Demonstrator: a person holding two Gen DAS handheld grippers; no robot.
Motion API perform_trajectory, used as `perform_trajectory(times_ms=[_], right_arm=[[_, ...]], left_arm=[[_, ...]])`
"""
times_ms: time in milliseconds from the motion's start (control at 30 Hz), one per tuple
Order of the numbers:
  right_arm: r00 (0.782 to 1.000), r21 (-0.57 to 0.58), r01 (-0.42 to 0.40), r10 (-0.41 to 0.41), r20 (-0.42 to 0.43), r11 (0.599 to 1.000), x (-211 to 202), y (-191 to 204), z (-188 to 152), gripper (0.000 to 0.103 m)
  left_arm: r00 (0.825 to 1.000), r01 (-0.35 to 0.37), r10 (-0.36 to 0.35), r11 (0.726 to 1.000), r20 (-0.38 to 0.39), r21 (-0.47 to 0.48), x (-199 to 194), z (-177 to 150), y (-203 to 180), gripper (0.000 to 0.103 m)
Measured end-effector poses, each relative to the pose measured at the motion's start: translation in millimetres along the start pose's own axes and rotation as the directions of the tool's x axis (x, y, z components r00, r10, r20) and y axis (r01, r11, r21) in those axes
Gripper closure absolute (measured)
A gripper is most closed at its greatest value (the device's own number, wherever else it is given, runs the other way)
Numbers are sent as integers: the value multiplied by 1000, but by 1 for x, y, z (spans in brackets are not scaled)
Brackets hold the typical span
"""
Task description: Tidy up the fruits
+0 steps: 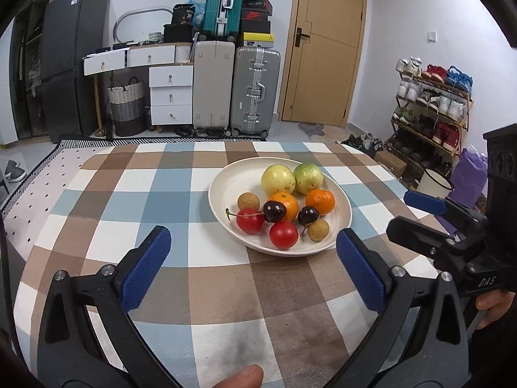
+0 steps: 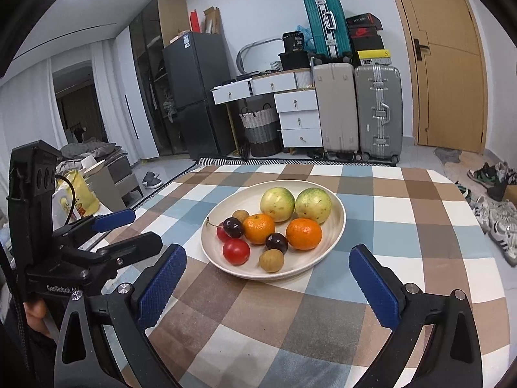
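Both the left gripper (image 1: 252, 265) and right gripper (image 2: 268, 278) are hovering wide open and empty near the plate (image 1: 226, 187), seemingly lining up on the piled fruit.

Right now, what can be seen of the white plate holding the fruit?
The round, shallow, cream-white plate looks ceramic or plastic with a low raised rim. It sits flat on the checked tablecloth, holding ten small fruits grouped toward its right and near side, bare at far left. Neither gripper touches it.
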State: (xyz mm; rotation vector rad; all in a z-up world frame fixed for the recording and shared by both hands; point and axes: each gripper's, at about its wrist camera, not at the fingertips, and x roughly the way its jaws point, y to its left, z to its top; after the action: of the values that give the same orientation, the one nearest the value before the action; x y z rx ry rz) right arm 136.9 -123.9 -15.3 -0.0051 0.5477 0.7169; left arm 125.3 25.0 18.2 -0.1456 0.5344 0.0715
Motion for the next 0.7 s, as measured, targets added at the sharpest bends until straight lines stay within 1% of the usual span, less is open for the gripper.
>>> perform_trajectory(times_ms=[100, 233, 400, 500, 567, 700], right_arm=[[1000, -20, 11, -11, 13, 1000, 0, 1, -5, 1], [1000, -22, 9, -8, 24, 1000, 0, 0, -8, 1], [999, -3, 9, -9, 49, 1000, -2, -6, -10, 1], [998, 5, 10, -10, 70, 1000, -5, -7, -10, 0], [997, -2, 16, -15, 77, 1000, -7, -6, -10, 0], [997, -25, 23, -20, 79, 999, -8, -1, -11, 0]], left_arm=[[999, -9, 11, 999, 37, -32, -3, -5, 4, 1], [997, -27, 31, 998, 69, -50, -4, -8, 7, 1], [996, -44, 48, 998, 79, -46, -1, -11, 6, 1], [996, -42, 45, 998, 78, -46, 1, -11, 6, 1], [996, -36, 39, 998, 75, -43, 1, -11, 6, 1], [996, -46, 48, 999, 77, -29, 3, -11, 1, 1]])
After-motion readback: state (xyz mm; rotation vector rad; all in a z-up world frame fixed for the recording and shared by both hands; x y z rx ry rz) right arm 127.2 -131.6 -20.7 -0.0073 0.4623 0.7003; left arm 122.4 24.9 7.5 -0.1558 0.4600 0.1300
